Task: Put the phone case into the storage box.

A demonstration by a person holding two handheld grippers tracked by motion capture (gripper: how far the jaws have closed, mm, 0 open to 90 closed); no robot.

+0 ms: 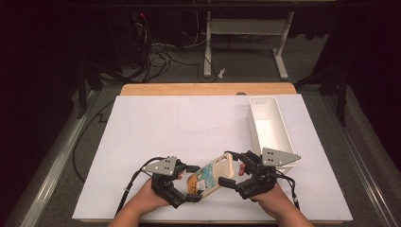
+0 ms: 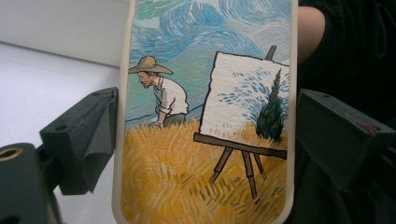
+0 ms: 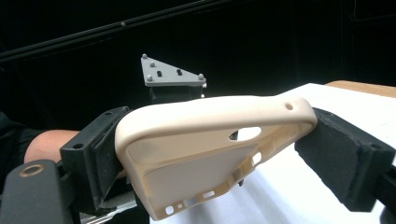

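Phone case (image 1: 211, 176) held off the worktop (image 1: 156, 137), long axis lower left to upper right, bottom centre. Left tool (image 1: 193, 182) clamped wide across one end, right tool (image 1: 233, 170) seemingly gripping the other; hands low, tools facing.

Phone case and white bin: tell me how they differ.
The phone case carries a painted wheat-field scene; the white bin is plain. The phone case is held off the table between the left claw and right claw; the white bin rests on the table. Both have pale, rounded rims.

Probably a lab — loose floor cables (image 1: 158, 59), white-covered table (image 1: 156, 137), dark surroundings.
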